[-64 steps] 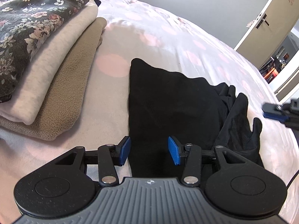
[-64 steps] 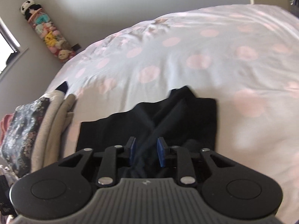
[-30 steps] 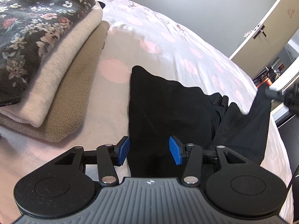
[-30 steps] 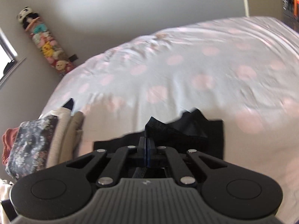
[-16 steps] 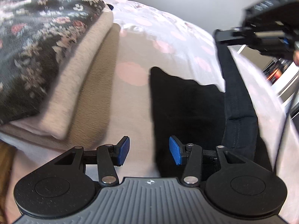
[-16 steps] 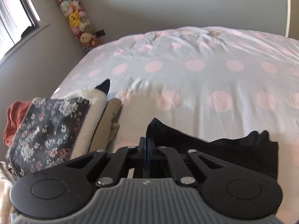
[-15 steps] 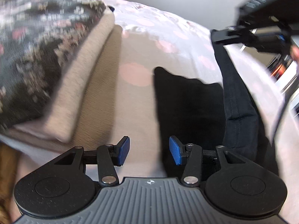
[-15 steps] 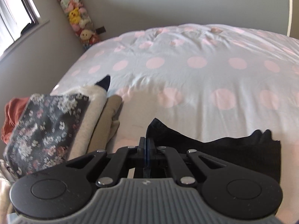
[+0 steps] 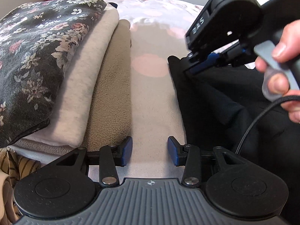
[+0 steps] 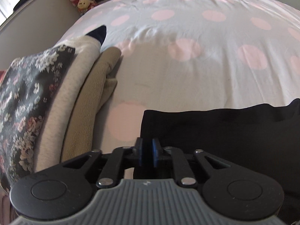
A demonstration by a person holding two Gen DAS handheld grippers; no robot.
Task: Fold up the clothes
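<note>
Right wrist view: right tool, pads nearly together, pinches the black garment's folded corner on the spotted bed. Left tool gapes wide, empty, between the fleecy folded stack and the garment. Next, I'd judge: release, smooth flat.

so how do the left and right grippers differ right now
The left gripper has its jaws wide apart with only bare polka-dot bedspread between them; the right gripper is nearly closed, pads a narrow slit apart, at the black garment's corner. The left sits between the folded stack and the garment, touching neither; the right is over the garment. Both have blue pads.
</note>
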